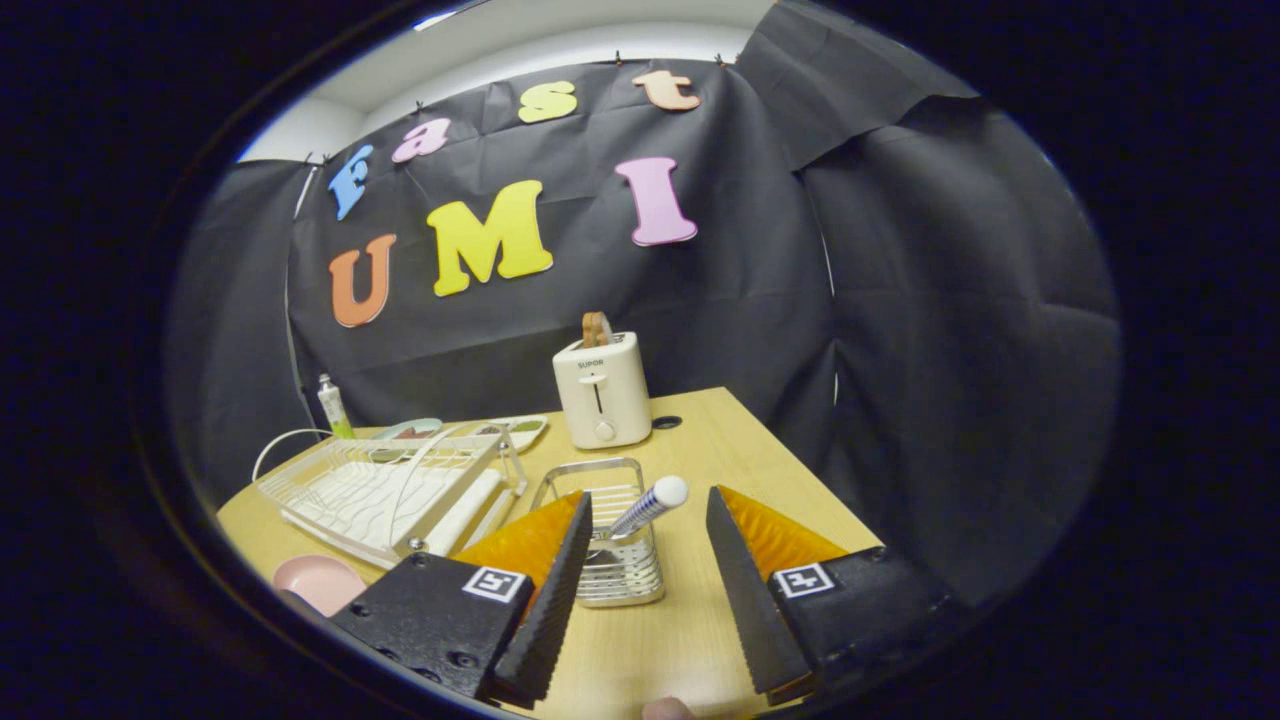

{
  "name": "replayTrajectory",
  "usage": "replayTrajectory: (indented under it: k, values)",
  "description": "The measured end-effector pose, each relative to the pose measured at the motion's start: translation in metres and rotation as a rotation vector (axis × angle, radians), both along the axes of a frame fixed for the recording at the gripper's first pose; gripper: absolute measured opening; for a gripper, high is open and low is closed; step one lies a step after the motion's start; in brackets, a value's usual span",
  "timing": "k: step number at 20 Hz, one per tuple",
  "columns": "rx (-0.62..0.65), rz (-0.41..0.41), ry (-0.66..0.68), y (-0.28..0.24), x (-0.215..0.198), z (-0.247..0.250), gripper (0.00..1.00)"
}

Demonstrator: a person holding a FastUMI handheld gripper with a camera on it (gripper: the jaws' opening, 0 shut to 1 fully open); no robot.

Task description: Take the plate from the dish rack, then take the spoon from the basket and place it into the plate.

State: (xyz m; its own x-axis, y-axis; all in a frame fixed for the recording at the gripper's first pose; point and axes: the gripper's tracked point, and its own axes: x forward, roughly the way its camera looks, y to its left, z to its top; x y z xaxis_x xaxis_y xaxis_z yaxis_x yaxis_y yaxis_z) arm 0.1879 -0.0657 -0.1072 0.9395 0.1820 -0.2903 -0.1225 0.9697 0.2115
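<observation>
The spoon (648, 505), a slim patterned handle with a rounded white end, leans tilted up to the right in the slotted metal basket (610, 560) on the wooden table (690, 430), between the wide-open, empty jaws of the gripper (648, 500). The wire dish rack (385, 490) stands left; the smooth pink plate (318, 582) lies nearer.

Even overhead light, sharp centre, fisheye-bent edges

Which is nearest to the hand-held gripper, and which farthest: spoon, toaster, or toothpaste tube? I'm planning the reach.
The hand-held gripper is open.
1. Spoon: between the fingers, handle sticking out of the metal basket.
2. Toaster: beyond the basket, straight ahead.
3. Toothpaste tube: far left, by the wall, past the dish rack.
</observation>
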Motion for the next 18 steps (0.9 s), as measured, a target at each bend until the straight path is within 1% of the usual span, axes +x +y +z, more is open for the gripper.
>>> replayTrajectory:
  k: [1, 2, 4, 8, 9, 10, 16, 18]
  values:
    - [0.009, 0.0, -0.001, 0.0, 0.001, 0.002, 0.72]
    - [0.012, 0.004, -0.001, 0.002, 0.004, 0.002, 0.63]
    - [0.0, 0.01, 0.004, 0.004, 0.005, 0.003, 0.48]
    - [0.028, 0.048, 0.022, 0.011, 0.008, 0.013, 0.26]
    - [0.025, 0.052, 0.026, 0.01, 0.008, 0.018, 0.23]
    - [0.017, 0.056, 0.03, 0.013, 0.009, 0.019, 0.17]
    - [-0.037, 0.094, 0.039, 0.026, 0.008, 0.033, 0.09]
    - [-0.059, 0.094, 0.035, 0.026, 0.005, 0.043, 0.09]
